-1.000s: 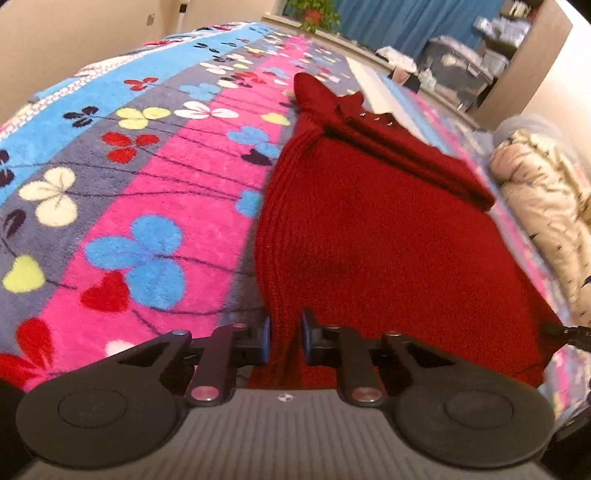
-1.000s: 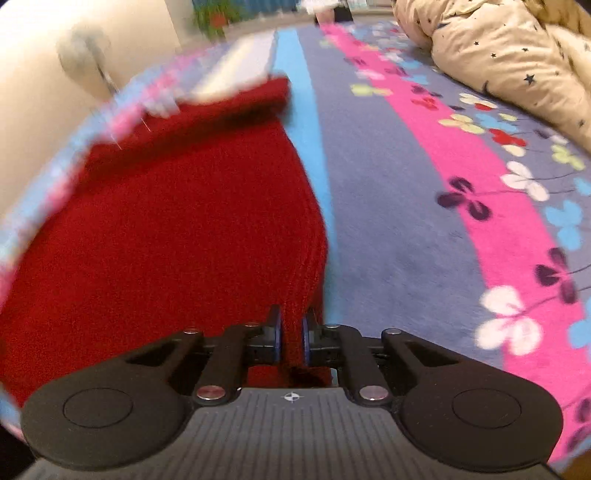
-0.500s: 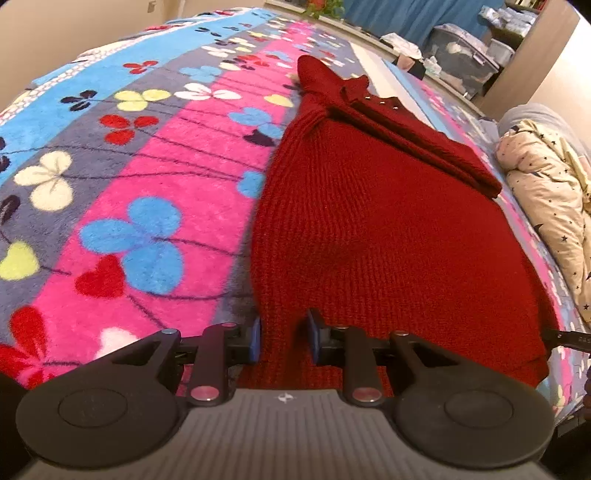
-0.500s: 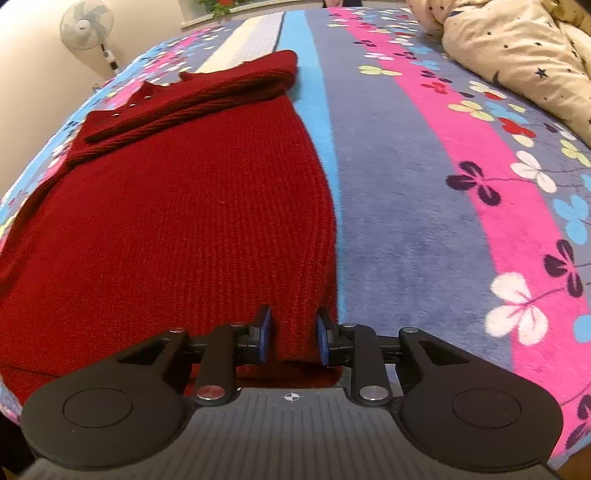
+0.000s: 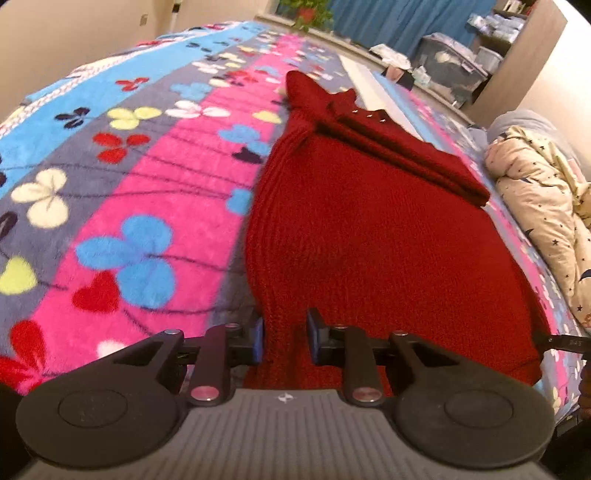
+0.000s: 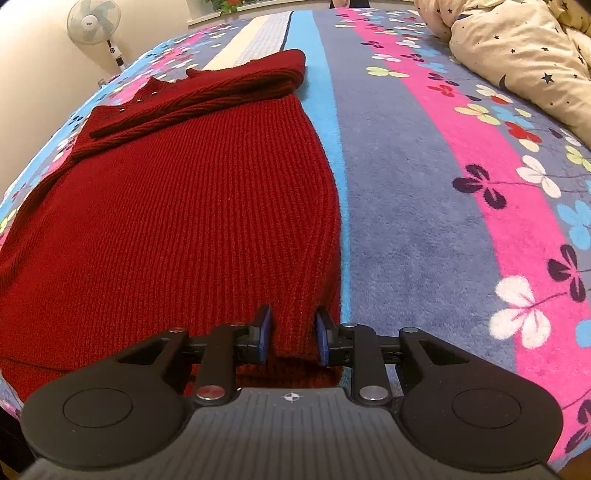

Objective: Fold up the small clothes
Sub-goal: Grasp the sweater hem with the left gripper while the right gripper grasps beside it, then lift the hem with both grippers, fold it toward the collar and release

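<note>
A dark red knitted sweater [image 5: 369, 229] lies flat on the flowered blanket [image 5: 147, 177], sleeves folded across its far end. My left gripper [image 5: 284, 338] is at the sweater's near left hem corner, jaws open, with the hem lying loose between them. In the right wrist view the sweater [image 6: 177, 206] fills the left half. My right gripper [image 6: 292, 338] is at the near right hem corner, jaws open, with the fabric between them.
A beige star-print quilt [image 5: 546, 206] is bunched on the bed to the right of the sweater; it also shows in the right wrist view [image 6: 517, 48]. A standing fan [image 6: 94, 22] and storage boxes [image 5: 450, 70] stand beyond the bed.
Both grippers have opened from shut on the sweater's hem corners. The hem has come down to lie flat on the blanket.
</note>
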Tool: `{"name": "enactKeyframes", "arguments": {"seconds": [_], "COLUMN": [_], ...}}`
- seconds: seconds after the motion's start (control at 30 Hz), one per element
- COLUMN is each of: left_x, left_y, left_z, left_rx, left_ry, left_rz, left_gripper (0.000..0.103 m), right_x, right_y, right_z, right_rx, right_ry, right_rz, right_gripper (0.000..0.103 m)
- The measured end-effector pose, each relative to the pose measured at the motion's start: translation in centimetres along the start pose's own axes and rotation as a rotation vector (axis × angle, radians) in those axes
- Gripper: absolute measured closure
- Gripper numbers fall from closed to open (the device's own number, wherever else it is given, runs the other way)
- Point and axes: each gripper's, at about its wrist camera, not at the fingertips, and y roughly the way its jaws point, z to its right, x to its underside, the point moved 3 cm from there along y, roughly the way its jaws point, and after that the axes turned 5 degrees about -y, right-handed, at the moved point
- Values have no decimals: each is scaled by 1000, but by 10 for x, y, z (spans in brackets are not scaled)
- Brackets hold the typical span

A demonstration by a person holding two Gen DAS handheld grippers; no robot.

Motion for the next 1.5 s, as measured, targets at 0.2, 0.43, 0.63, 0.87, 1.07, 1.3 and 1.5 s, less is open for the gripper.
{"name": "enactKeyframes", "arguments": {"seconds": [0.2, 0.43, 0.63, 0.87, 1.07, 1.3, 1.5], "left_x": [6, 3, -3, -24, -34, -35, -61], "left_y": [11, 2, -16, -58, -111, -193, -180], "left_z": [0, 3, 18, 27, 37, 4, 7], "left_rx": [-53, -32, 47, 178, 246, 468, 484], "left_ry": [21, 41, 85, 79, 217, 221, 185], "left_rz": [-55, -6, 90, 183, 283, 344, 325], "left_gripper": [74, 92, 94, 95, 96, 96, 96], "right_x": [1, -5, -19, -25, -10, 51, 50], "right_y": [-1, -15, -62, -105, -153, -223, -235], "right_z": [1, 0, 11, 25, 31, 48, 52], "right_rx": [7, 7, -44, -128, -189, -221, -249], "right_ry": [10, 10, 118, 182, 223, 303, 281], "right_rz": [4, 68, 289, 428, 533, 691, 745], "right_gripper": [82, 91, 92, 94, 97, 98, 98]}}
